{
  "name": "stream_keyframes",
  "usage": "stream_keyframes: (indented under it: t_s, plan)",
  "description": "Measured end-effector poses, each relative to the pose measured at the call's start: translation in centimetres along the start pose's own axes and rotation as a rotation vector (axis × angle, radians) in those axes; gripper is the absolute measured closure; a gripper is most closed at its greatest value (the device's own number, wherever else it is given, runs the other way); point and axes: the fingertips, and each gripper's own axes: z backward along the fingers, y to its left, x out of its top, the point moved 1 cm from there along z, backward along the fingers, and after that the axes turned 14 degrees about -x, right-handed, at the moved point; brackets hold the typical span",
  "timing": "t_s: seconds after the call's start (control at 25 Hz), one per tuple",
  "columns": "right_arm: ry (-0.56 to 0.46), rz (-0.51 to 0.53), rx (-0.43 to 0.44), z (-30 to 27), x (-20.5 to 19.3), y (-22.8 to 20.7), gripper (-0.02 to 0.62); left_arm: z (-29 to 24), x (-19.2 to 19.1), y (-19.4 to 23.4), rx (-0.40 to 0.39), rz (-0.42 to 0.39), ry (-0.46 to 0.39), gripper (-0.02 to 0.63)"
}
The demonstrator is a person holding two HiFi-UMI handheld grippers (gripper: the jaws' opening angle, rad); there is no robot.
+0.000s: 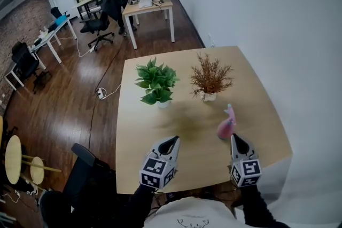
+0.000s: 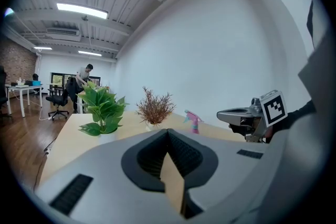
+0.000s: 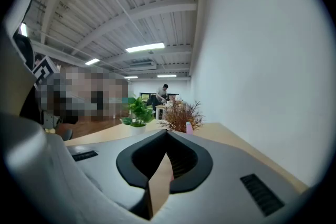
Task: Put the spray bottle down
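A pink spray bottle (image 1: 227, 123) stands upright on the wooden table (image 1: 256, 93), near its right side. My right gripper (image 1: 234, 137) hovers just short of the bottle, apart from it, its jaws shut with nothing between them. In the right gripper view the bottle (image 3: 189, 127) shows small beyond the closed tips (image 3: 168, 132). To the left, my left gripper (image 1: 173, 139) is held over the table's near half, shut and empty. The left gripper view shows its tips (image 2: 168, 131) meeting, with the bottle (image 2: 193, 120) and the right gripper (image 2: 231, 113) to the right.
A green leafy plant (image 1: 156, 83) and a dried reddish plant (image 1: 210, 78) stand in white pots at the table's middle, beyond the bottle. A white wall runs along the right. A person works at a far desk (image 1: 152, 8); office chairs stand on the wooden floor at left.
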Motion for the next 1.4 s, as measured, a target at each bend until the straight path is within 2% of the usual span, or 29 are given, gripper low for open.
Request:
stream_keyframes:
  t_s: [0.16,0.4,1.4]
  plan:
    - [0.032,-0.034,0.061,0.8,0.7,1.6,0.604,0.1,0.3,-0.4,-0.008,0.004,-0.01,0.615]
    - [0.072,-0.029,0.149,1.6,1.0,3.6,0.604,0.1,0.6,-1.2,-0.025,-0.002,-0.012,0.615]
    - [0.095,-0.049,0.225,0.7,1.4,5.5,0.607,0.3,0.8,-1.0,-0.011,-0.003,-0.015,0.615]
